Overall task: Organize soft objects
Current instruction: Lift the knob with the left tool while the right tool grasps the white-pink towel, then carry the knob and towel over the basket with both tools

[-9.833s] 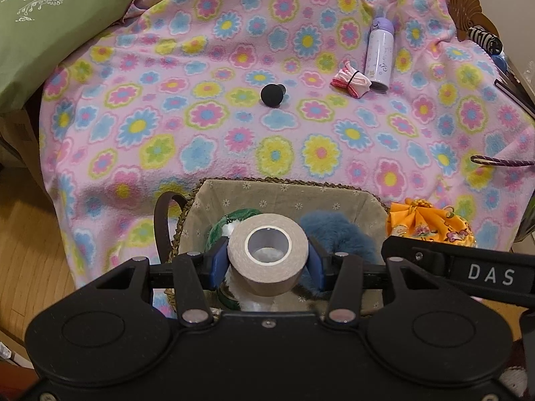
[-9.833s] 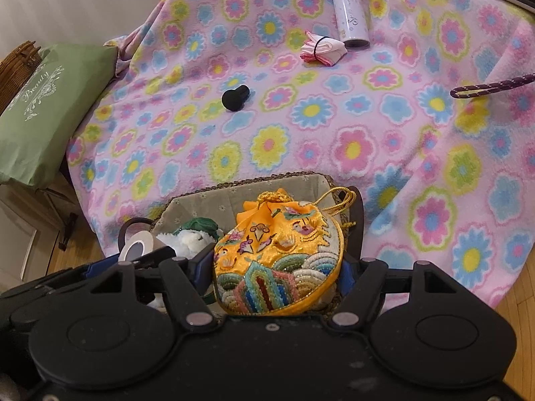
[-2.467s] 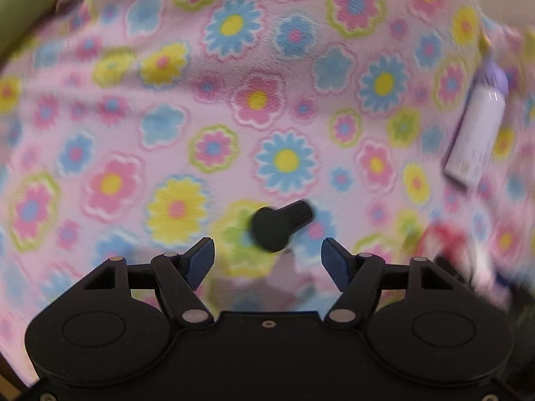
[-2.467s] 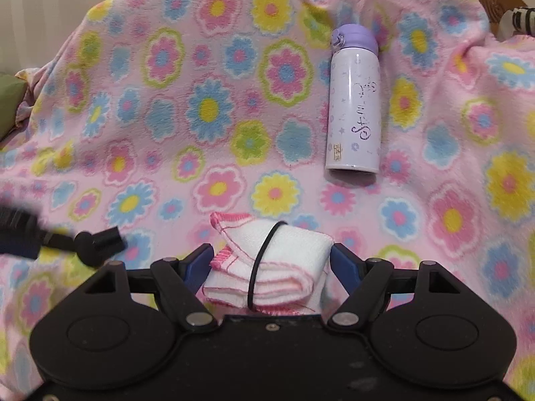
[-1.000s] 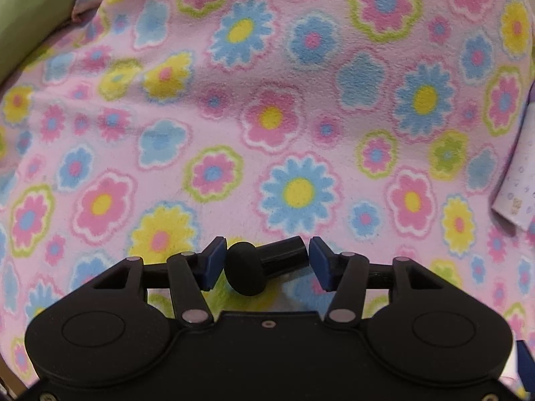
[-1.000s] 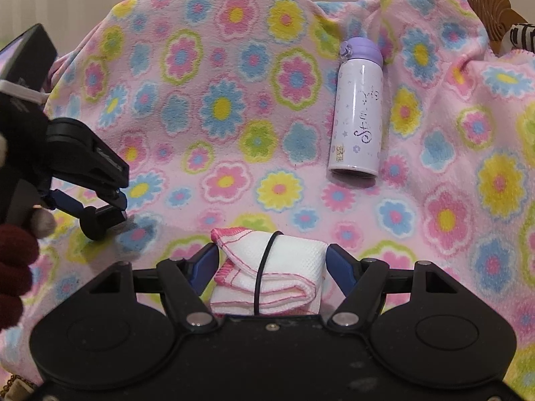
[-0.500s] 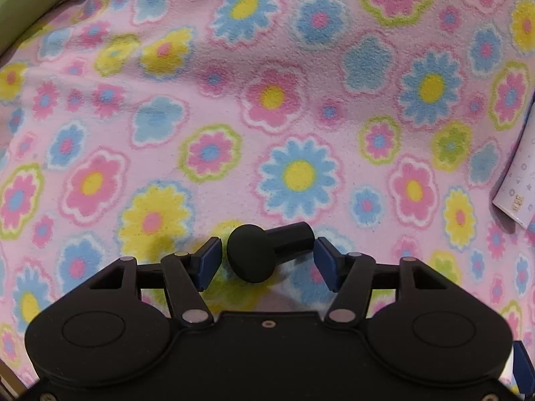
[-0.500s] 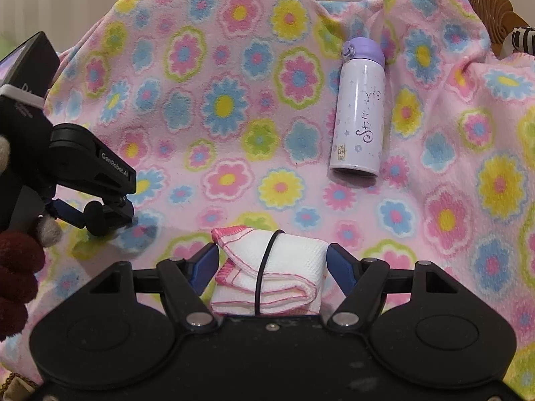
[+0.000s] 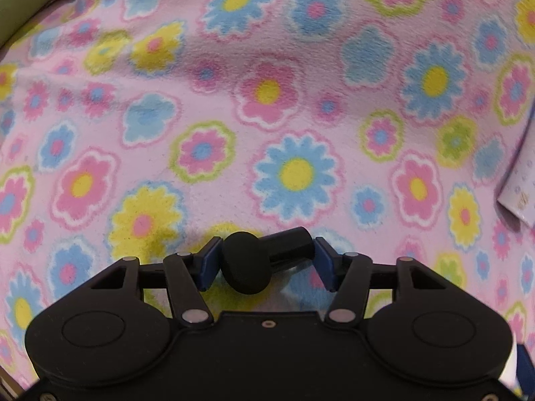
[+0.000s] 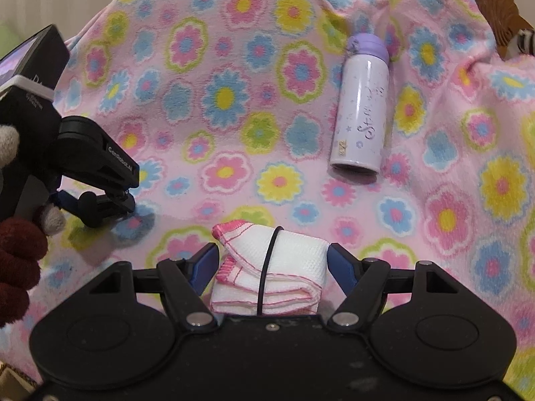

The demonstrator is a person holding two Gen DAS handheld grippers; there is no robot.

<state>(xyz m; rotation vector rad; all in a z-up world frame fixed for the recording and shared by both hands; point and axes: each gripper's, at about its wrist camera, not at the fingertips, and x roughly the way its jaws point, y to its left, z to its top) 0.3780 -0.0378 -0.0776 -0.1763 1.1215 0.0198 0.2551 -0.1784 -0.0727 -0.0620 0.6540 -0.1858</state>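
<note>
A small black knob-shaped piece with a round head and a short stem lies crosswise between my left gripper's blue pads. The jaws are closing and both pads touch it, just above the flowered pink blanket. The right wrist view shows the same gripper at the left, held by a gloved hand. My right gripper is shut on a folded white cloth with pink edging and a black band around it, low on the blanket.
A lilac and white bottle lies on the blanket beyond the cloth, and its end shows at the right edge of the left wrist view. A green cushion sits at the far left. Brown wicker shows at the upper right.
The left jaws opened slightly half a second ago and have closed back onto the black piece. The right gripper and the cloth have not moved.
</note>
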